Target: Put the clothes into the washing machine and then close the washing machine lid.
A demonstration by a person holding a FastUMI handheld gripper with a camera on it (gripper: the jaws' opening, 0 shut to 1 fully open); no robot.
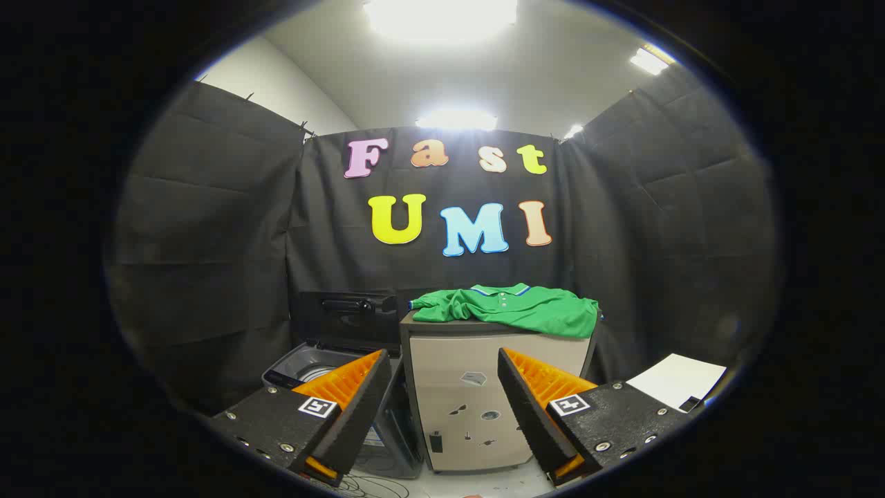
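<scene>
A green polo shirt [515, 310] lies crumpled on top of a beige cabinet [484, 387], well beyond my fingers. To the cabinet's left stands a top-loading washing machine [304, 366] with its dark lid [346, 317] raised upright and the drum showing behind my left finger. My gripper [442, 380] is open, fingers spread wide with nothing between them, held back from both the cabinet and the machine.
Black cloth walls close the booth on three sides. A white sheet of paper [677, 380] lies on a surface to the right of the cabinet. Cables trail on the pale floor [442, 484] in front of the machine.
</scene>
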